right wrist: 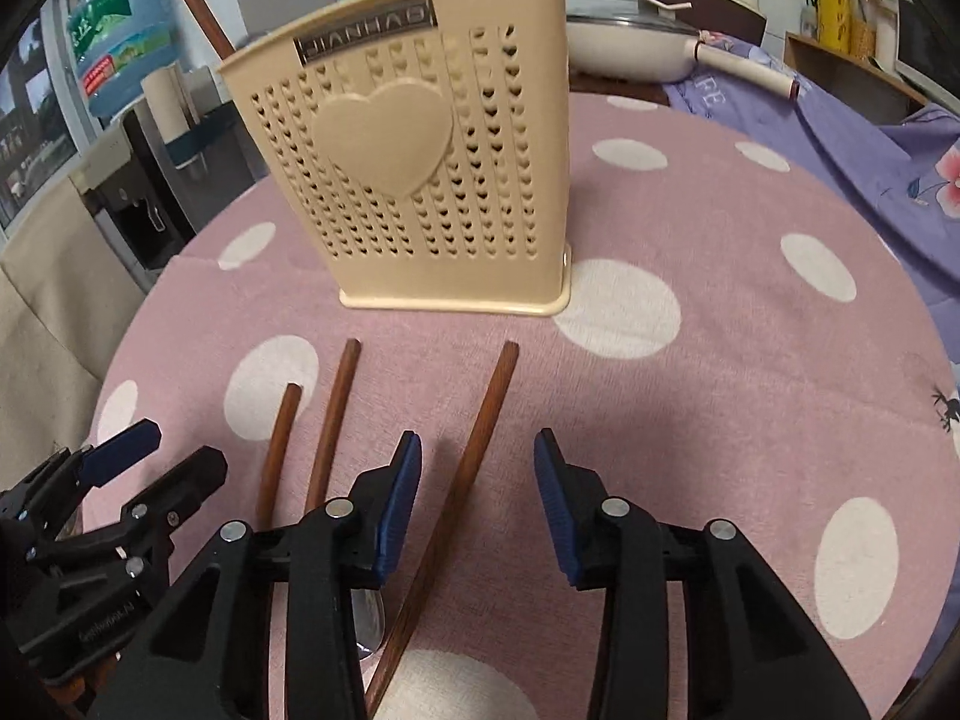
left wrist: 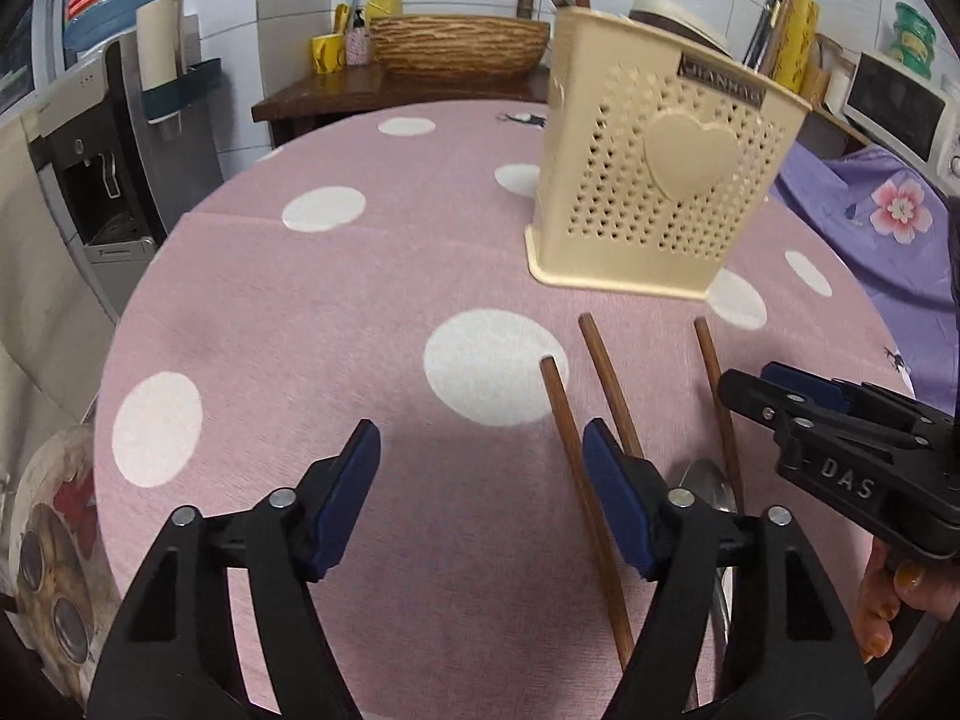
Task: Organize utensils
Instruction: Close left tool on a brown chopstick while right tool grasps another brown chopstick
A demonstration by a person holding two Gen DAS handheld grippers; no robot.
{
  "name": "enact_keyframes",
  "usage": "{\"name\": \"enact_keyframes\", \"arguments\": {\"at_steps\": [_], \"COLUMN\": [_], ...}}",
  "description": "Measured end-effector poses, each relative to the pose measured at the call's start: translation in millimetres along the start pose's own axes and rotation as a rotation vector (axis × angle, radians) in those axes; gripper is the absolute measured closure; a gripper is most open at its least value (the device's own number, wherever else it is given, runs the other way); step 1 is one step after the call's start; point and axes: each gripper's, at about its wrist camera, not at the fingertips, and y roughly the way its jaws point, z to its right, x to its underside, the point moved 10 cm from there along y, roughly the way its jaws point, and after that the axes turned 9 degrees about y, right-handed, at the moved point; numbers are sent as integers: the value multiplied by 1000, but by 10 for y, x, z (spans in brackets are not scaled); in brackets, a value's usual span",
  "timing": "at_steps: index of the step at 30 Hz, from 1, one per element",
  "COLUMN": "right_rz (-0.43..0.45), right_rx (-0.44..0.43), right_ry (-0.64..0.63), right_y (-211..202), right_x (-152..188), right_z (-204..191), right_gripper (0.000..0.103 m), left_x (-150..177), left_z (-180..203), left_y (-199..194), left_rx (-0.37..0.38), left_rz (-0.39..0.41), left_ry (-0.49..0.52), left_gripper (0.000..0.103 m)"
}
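Note:
A beige perforated utensil holder [left wrist: 654,180] [right wrist: 420,168] with a heart on its front stands upright on the pink dotted tablecloth [left wrist: 336,324]. One wooden stick [right wrist: 198,6] leans inside it. Three wooden sticks [left wrist: 606,378] [right wrist: 333,420] lie side by side in front of the holder. A metal spoon [left wrist: 708,486] [right wrist: 367,624] lies among them, partly hidden by the fingers. My left gripper [left wrist: 480,429] [right wrist: 180,447] is open above the cloth, with the leftmost stick [left wrist: 570,450] just inside its right finger. My right gripper [right wrist: 477,437] [left wrist: 750,384] is open over the rightmost stick [right wrist: 480,432], pads apart from it.
A water dispenser [left wrist: 102,180] stands left of the table, and a printed cushion [left wrist: 54,540] sits at its near left edge. A wicker basket [left wrist: 456,42] is behind. A purple floral cloth [right wrist: 870,144] and a white pan [right wrist: 630,42] lie to the right. A hand [left wrist: 888,606] holds the right gripper.

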Motion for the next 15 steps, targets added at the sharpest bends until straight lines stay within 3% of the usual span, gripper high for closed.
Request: {"name": "enact_keyframes", "arguments": {"at_steps": [6, 15], "right_rz": [-15, -19], "right_rx": [59, 84], "right_ry": [-19, -19], "right_y": [102, 122], "right_x": [9, -8], "right_z": [9, 30], "right_gripper": [74, 79], "left_x": [53, -38], "left_z": [149, 293], "left_y": [154, 199], "left_rx": [25, 50], "left_rz": [-46, -51], "left_ry": [23, 21], "left_gripper": [59, 66]}}
